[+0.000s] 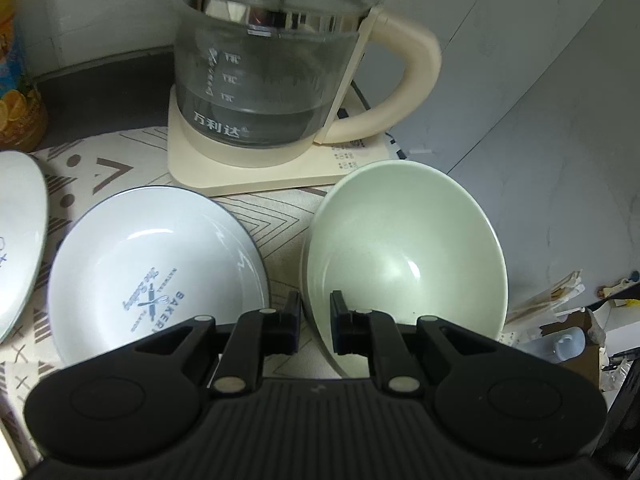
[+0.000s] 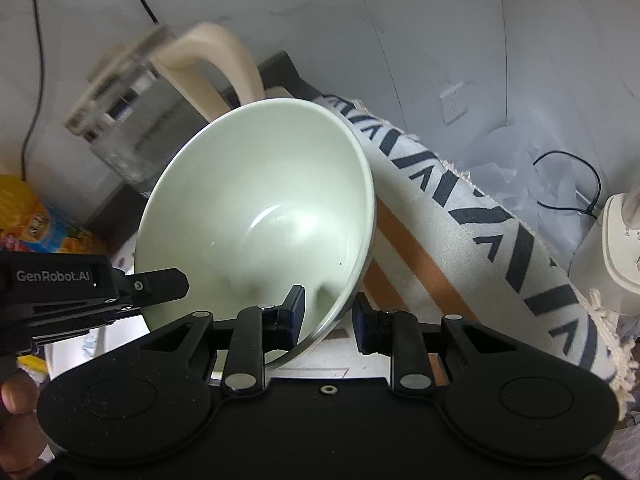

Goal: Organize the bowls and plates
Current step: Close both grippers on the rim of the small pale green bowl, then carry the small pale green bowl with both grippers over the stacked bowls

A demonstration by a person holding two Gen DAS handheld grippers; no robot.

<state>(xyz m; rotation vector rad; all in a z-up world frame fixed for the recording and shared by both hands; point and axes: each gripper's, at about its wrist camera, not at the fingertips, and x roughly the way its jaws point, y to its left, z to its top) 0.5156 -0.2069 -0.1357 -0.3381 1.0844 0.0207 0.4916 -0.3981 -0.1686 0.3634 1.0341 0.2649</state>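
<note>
1. Now both grippers clamp the pale green bowl [image 1: 404, 256]: the left gripper [image 1: 315, 322] on its left rim, the right gripper [image 2: 329, 318] on its right rim.
2. The bowl is tilted on the patterned cloth [image 1: 260, 216], beside the white bakery plate [image 1: 156, 272].
3. Lift evenly, keeping away from the glass kettle [image 1: 272, 76].

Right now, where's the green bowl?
The green bowl sits tilted on the patterned mat, right of the white bakery plate and in front of the kettle; both tools grip its rim.
</note>
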